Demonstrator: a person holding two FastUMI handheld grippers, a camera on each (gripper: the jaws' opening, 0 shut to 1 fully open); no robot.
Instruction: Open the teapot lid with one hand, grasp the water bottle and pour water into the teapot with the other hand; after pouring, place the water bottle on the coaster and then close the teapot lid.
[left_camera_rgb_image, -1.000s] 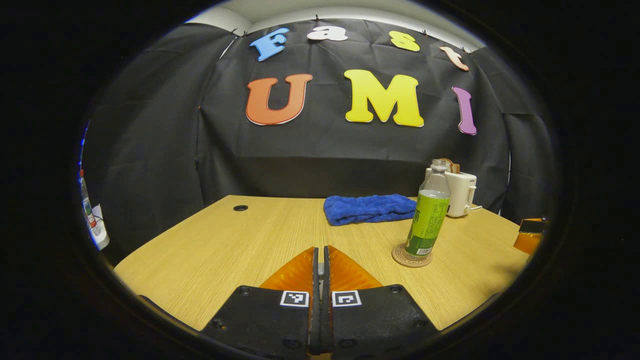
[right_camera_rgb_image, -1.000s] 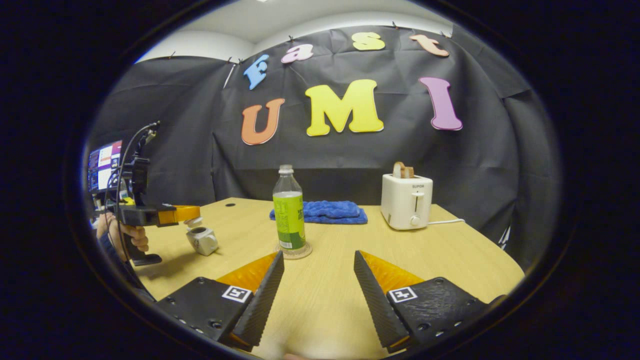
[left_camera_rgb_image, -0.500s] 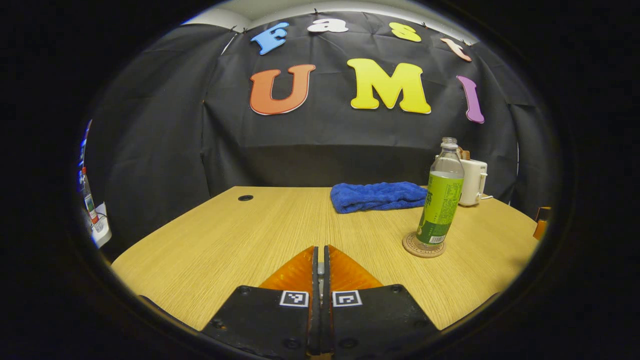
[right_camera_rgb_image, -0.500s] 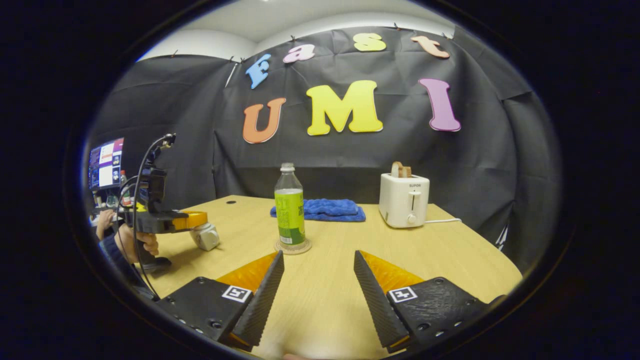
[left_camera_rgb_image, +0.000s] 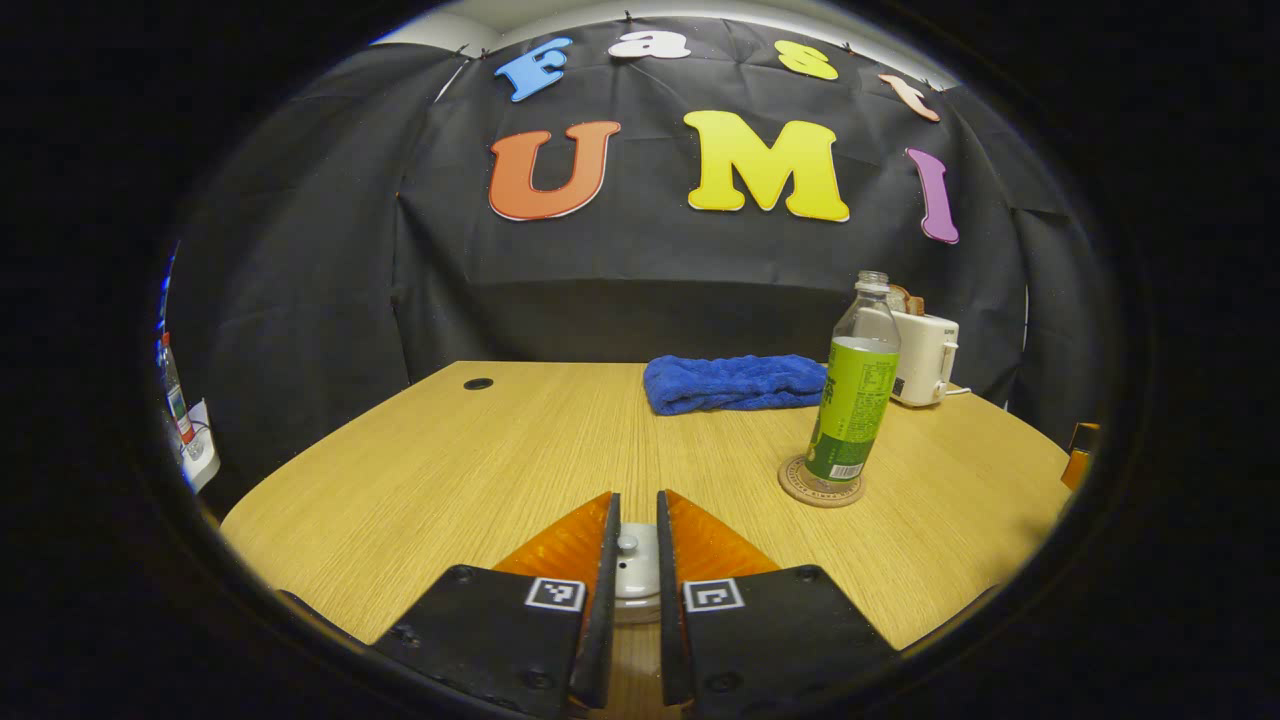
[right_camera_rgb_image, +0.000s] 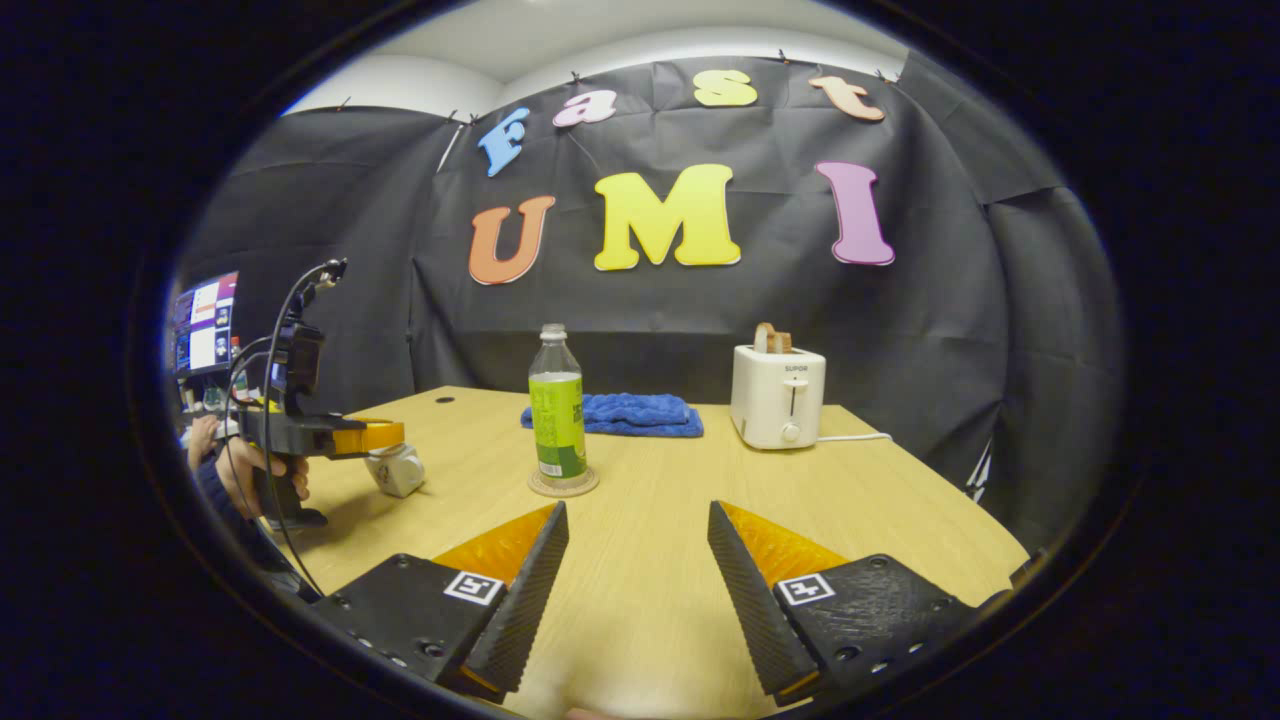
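A clear water bottle (left_camera_rgb_image: 852, 400) with a green label stands upright on a round coaster (left_camera_rgb_image: 820, 492) right of centre; the bottle (right_camera_rgb_image: 557, 420) and coaster (right_camera_rgb_image: 563, 485) also show in the right gripper view. My left gripper (left_camera_rgb_image: 636, 497) is slightly open, with the white teapot lid (left_camera_rgb_image: 636, 580) and its small knob low between the fingers. From the right gripper view, the left gripper (right_camera_rgb_image: 370, 435) hovers just over the white teapot (right_camera_rgb_image: 398, 468). My right gripper (right_camera_rgb_image: 636, 508) is wide open over the table, nothing in it.
A folded blue towel (left_camera_rgb_image: 735, 382) lies at the back of the wooden table (left_camera_rgb_image: 450, 470), and a white toaster (right_camera_rgb_image: 778, 395) stands behind the bottle to the right. A person's hand (right_camera_rgb_image: 240, 470) holds the left gripper's handle. A monitor (right_camera_rgb_image: 205, 320) glows at far left.
The left gripper came down with the lid onto the teapot, and its fingers have parted from the knob. The right gripper has barely shifted.
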